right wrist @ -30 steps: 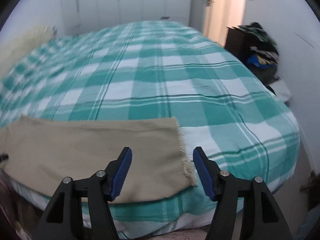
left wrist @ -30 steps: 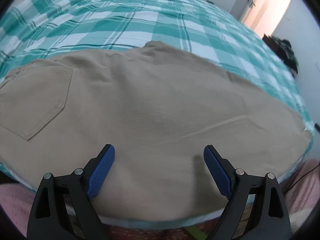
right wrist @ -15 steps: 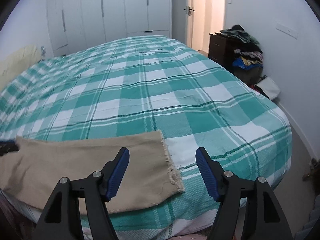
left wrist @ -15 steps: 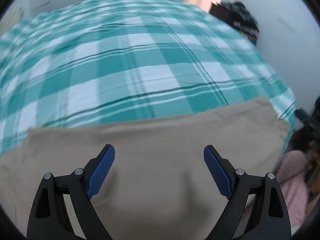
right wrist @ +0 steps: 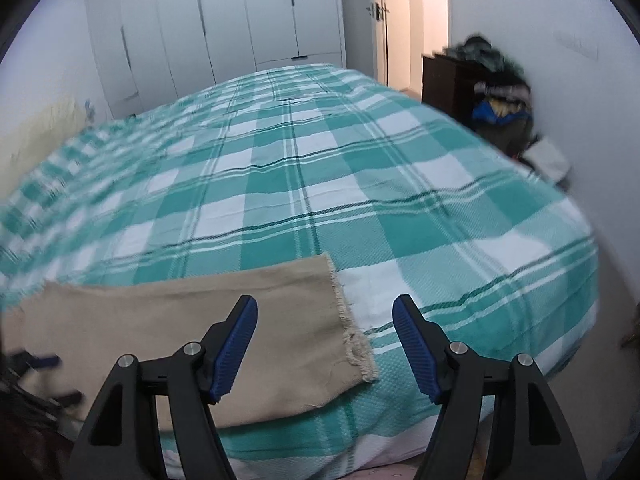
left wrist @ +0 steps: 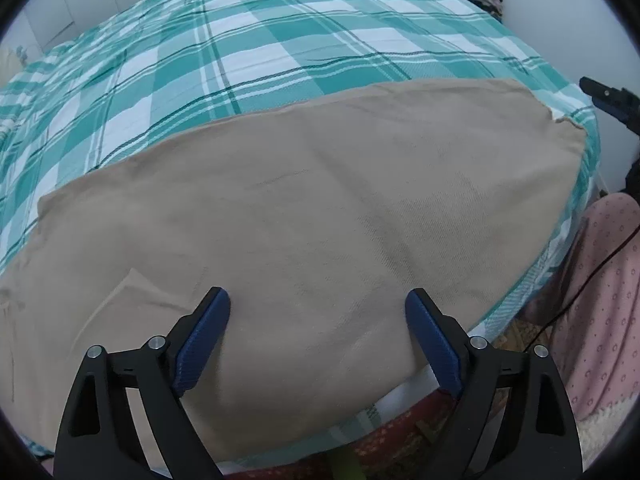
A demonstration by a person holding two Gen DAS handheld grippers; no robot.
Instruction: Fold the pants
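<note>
**Positioning Both Grippers for the Leg-Cuff Pickup**

While the khaki pants [left wrist: 320, 216] lie flat along the near edge of the bed [left wrist: 248, 52], neither gripper holds any fabric, so the step in hand appears to be the approach to the first fold.

Left wrist view. The left gripper [left wrist: 318, 338] hangs above the middle of the trouser leg, its fingers spread wide with nothing between them. To do this step well, bring the gripper to an edge of the cloth, not the flat centre, where the fingers would only bunch the surface. The cloth is a matte woven twill, fairly stiff, with one shallow crease [left wrist: 132, 280] near the lower left. The frayed cuff [left wrist: 568, 124] sits at the far right, and the tip of the other gripper shows just beyond it. A person's pink dotted sleeve or trouser [left wrist: 600, 280] stands beside the bed.

Right wrist view. The right gripper [right wrist: 325, 346] straddles the cuff end, left finger over fabric, right finger over the bedspread; its fingers are parted, have just been opening and press on nothing. Lower it so both layers of the hem enter together. The hem is raw and fringed, curling at its near corner [right wrist: 366, 364]. The bedspread is a coarse teal-and-white check. White wardrobe doors [right wrist: 224, 36] and a heaped dresser [right wrist: 480, 80] stand behind.
</note>
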